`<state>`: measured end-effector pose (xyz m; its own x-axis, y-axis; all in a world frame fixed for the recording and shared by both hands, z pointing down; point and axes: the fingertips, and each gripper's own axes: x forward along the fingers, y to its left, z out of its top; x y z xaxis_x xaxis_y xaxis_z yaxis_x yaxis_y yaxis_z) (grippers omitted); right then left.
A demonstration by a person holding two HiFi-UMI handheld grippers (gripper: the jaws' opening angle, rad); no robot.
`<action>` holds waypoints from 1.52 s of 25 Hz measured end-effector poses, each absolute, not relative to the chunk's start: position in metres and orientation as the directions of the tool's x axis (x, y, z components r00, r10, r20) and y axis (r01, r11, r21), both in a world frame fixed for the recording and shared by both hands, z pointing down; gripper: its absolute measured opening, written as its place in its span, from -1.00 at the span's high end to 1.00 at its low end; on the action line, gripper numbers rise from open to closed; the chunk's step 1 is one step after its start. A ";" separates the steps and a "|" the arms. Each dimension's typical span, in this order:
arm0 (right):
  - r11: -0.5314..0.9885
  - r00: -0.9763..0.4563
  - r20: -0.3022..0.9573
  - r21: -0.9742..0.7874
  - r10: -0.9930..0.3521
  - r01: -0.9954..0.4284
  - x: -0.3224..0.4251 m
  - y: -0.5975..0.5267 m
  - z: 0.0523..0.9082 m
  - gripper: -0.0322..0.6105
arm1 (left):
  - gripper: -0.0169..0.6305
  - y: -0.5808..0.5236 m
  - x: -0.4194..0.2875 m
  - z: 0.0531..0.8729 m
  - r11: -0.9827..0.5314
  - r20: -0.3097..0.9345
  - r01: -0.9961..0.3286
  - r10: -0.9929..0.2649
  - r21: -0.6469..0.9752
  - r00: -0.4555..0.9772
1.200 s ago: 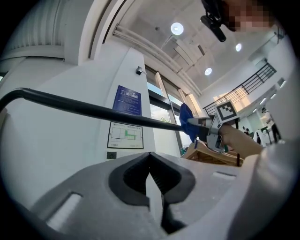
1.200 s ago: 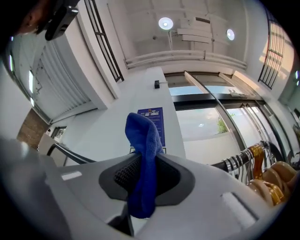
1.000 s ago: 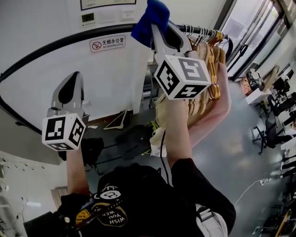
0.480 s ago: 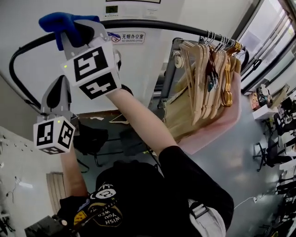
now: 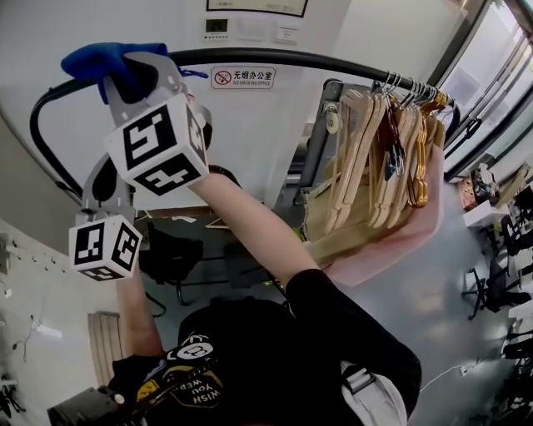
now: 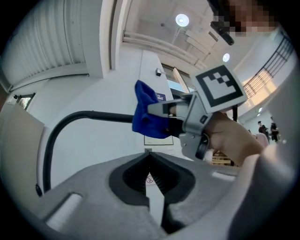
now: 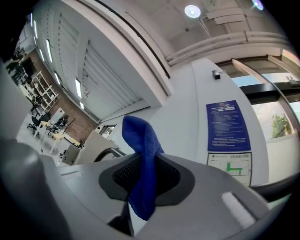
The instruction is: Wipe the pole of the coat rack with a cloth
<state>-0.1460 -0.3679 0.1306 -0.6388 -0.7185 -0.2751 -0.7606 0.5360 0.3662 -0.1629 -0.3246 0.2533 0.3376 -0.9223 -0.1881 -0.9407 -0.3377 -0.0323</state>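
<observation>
Blue cloth sits pinched in our right gripper, whose jaws are clenched on a fold of it, with a loose end hanging down between them. In the head view the cloth lies against the black pole of the coat rack, on the top run close to where the tube curves down at the left. The left gripper view shows the pole running straight into the bunched cloth from the side.

Our left gripper is pressed closed with nothing between its jaws. It hangs below the pole and touches neither pole nor cloth. Our right arm reaches across above it, so in the head view the right gripper's marker cube covers the left gripper's front, and only its grey body and its own cube show beneath.

Wooden hangers crowd the far right end of the pole, packed tight together and well apart from the cloth. The stretch of pole between cloth and hangers carries nothing. Behind it on the white wall is a no-smoking sign with a small control panel above. The right gripper view looks up past the cloth at a blue notice and a round ceiling lamp
</observation>
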 end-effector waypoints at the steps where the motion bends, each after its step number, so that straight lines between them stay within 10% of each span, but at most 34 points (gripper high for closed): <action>1: 0.524 -0.619 -0.290 0.344 -0.730 -0.779 -0.123 -0.368 0.130 0.67 | 0.94 -0.328 -0.154 0.254 -0.356 -0.190 -0.934 -0.915 -0.032 0.356; 18: 0.162 -0.144 -0.386 -0.016 -0.911 -0.987 0.225 -0.351 0.125 0.67 | 0.94 -0.341 -0.014 0.245 -0.647 -0.189 -0.762 -0.746 -0.024 0.639; 38: 0.473 -0.579 -0.267 0.369 -0.770 -0.800 -0.151 -0.374 0.132 0.67 | 0.94 -0.308 -0.151 0.258 -0.407 -0.207 -0.912 -0.898 0.055 0.388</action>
<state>-0.1509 -0.3737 0.1318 -0.5792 -0.7703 -0.2670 -0.7997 0.4733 0.3694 -0.1507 -0.3078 0.2583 0.3880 -0.8981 -0.2071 -0.9119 -0.4067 0.0550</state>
